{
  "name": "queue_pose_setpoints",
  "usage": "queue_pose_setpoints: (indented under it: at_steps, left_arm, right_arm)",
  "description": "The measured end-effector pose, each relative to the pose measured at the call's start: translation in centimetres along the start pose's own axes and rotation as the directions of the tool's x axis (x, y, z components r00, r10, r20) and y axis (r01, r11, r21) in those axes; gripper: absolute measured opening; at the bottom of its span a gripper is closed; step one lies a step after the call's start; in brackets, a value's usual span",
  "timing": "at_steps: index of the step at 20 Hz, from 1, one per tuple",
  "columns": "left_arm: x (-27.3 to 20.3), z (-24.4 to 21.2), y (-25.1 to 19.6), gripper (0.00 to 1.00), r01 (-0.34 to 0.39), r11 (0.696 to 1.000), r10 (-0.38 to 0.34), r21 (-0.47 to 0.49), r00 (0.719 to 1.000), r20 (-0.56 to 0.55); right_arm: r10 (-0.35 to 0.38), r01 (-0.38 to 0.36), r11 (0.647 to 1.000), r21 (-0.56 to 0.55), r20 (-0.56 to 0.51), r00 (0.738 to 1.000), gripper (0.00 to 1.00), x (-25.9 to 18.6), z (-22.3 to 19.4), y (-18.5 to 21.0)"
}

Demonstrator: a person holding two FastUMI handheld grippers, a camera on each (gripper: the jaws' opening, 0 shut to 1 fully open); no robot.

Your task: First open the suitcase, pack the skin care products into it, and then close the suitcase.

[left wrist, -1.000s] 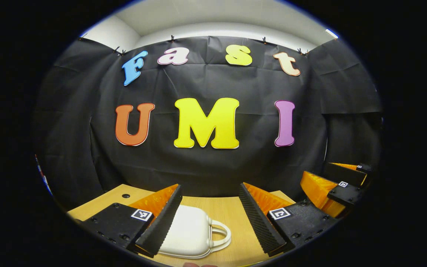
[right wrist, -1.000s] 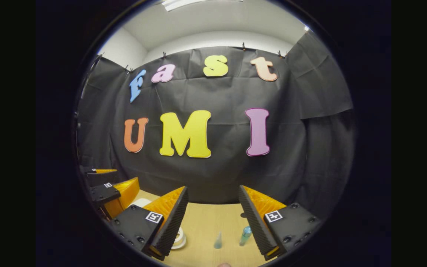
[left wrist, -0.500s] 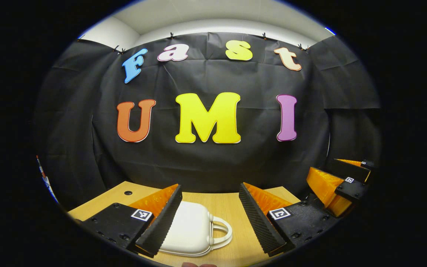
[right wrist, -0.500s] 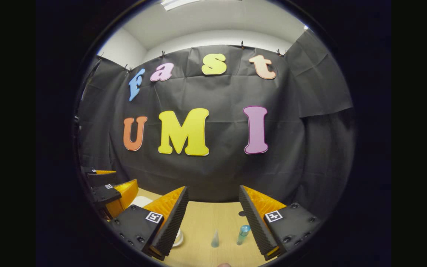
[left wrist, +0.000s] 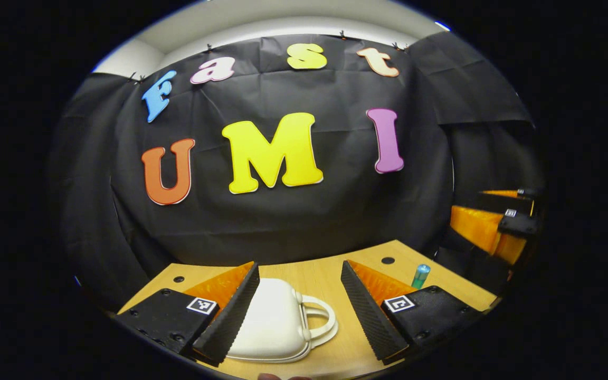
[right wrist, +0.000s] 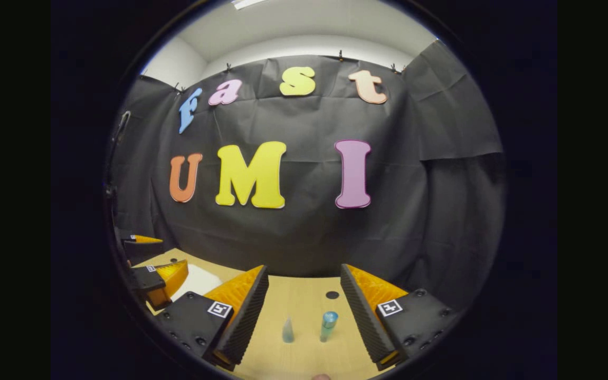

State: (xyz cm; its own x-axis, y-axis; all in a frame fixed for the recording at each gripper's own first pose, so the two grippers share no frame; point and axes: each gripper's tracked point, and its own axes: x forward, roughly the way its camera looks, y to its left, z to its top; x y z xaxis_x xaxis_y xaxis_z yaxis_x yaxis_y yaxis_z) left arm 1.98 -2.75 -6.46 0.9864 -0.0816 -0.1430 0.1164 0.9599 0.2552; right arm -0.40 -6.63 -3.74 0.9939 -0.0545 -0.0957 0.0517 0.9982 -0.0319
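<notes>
Two grippers: both held level above the table (right wrist: 304, 306), pointing at the cloth wall, each with its jaws spread and nothing between them.
Left gripper (left wrist: 300, 311): fingers wide apart, poised over the suitcase; in the right gripper view it shows at the left edge (right wrist: 151, 264), beside the suitcase.
Right gripper (right wrist: 304, 311): fingers wide apart, poised over the two products; in the left gripper view it shows at the right edge (left wrist: 494, 221), well to the right of the suitcase and higher.
Suitcase (left wrist: 275, 327): small, white, shut, lying flat on the table with its handle (left wrist: 321, 324) turned to the right; its left part is hidden behind the left finger.
Bottle (right wrist: 328, 325): teal cap, standing upright, well to the right of the suitcase; seen past the right finger in the left gripper view (left wrist: 420, 275).
Cone (right wrist: 287, 330): small, pale blue, upright, just left of the bottle and apart from it.
Table holes: one dark hole (right wrist: 332, 295) behind the bottle.
</notes>
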Motion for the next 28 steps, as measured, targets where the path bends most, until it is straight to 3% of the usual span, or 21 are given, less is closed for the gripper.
queue_pose_setpoints:
  at_steps: [4,7,14,18,23,25,26,28]
  left_arm:
    - [1.6,-4.4,-2.3,0.99,0.084,0.971,-0.065,0.224,0.994,-0.092]
    - [2.5,-8.5,-3.9,0.98,0.156,0.934,-0.094,0.322,0.975,-0.200]
    - [4.7,-16.2,-6.8,0.96,0.297,0.774,-0.077,0.559,0.920,-0.384]
    - [5.7,-18.4,-7.4,0.94,0.318,0.724,-0.036,0.612,0.903,-0.428]
    - [7.3,-20.6,-6.5,0.80,0.359,0.678,0.022,0.642,0.863,-0.506]
    - [7.5,-21.3,-6.6,0.60,0.377,0.674,0.027,0.635,0.847,-0.532]
    - [7.5,-21.2,-6.6,0.58,0.377,0.677,0.028,0.633,0.846,-0.533]
    - [7.3,-21.2,-6.8,0.43,0.376,0.692,0.017,0.617,0.845,-0.534]
  right_arm:
    - [-0.041,0.041,0.999,-0.002,-0.046,0.998,0.81,-0.9,-1.8,-2.3]
    - [-0.083,0.082,0.997,-0.014,-0.058,0.995,0.81,-1.5,-2.5,-4.3]
    - [-0.188,0.188,0.982,-0.010,-0.089,0.978,0.80,-2.8,-3.7,-9.2]
    - [-0.220,0.221,0.975,-0.005,-0.104,0.970,0.81,-3.4,-4.4,-10.9]
    - [-0.239,0.240,0.971,0.001,-0.117,0.964,0.81,-3.2,-5.1,-11.8]
    - [-0.238,0.240,0.971,0.002,-0.116,0.964,0.81,-3.2,-5.1,-11.8]
    - [-0.237,0.239,0.971,0.001,-0.112,0.965,0.81,-3.1,-4.9,-11.7]
    - [-0.236,0.238,0.971,0.000,-0.106,0.966,0.81,-3.1,-4.8,-11.6]
